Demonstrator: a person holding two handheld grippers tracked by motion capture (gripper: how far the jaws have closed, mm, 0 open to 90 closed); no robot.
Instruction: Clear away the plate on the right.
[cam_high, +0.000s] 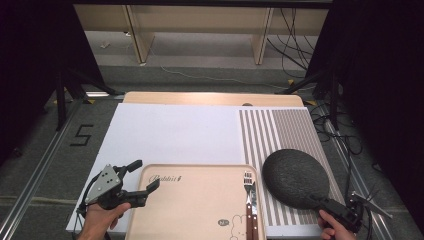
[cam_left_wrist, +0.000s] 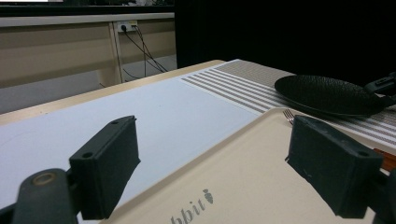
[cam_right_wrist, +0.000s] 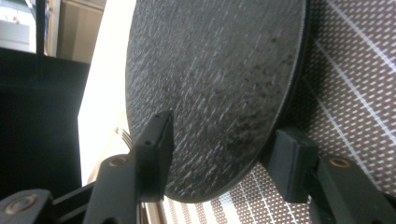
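A dark, rough-textured round plate (cam_high: 295, 177) lies on a striped placemat (cam_high: 285, 130) at the right. My right gripper (cam_high: 325, 202) is at the plate's near right rim. In the right gripper view the plate (cam_right_wrist: 210, 70) passes between the jaws of the gripper (cam_right_wrist: 222, 154), one jaw over its top face and the other under its edge, with gaps left, so the gripper is open. My left gripper (cam_high: 145, 175) stands open at the left edge of a beige tray (cam_high: 195, 200), nothing between its jaws (cam_left_wrist: 219, 158).
A fork (cam_high: 248, 185) and a knife (cam_high: 254, 200) with brown handles lie along the tray's right side, close to the plate. A white board (cam_high: 170, 135) covers the table's left and middle. Cables and black stands surround the table on the floor.
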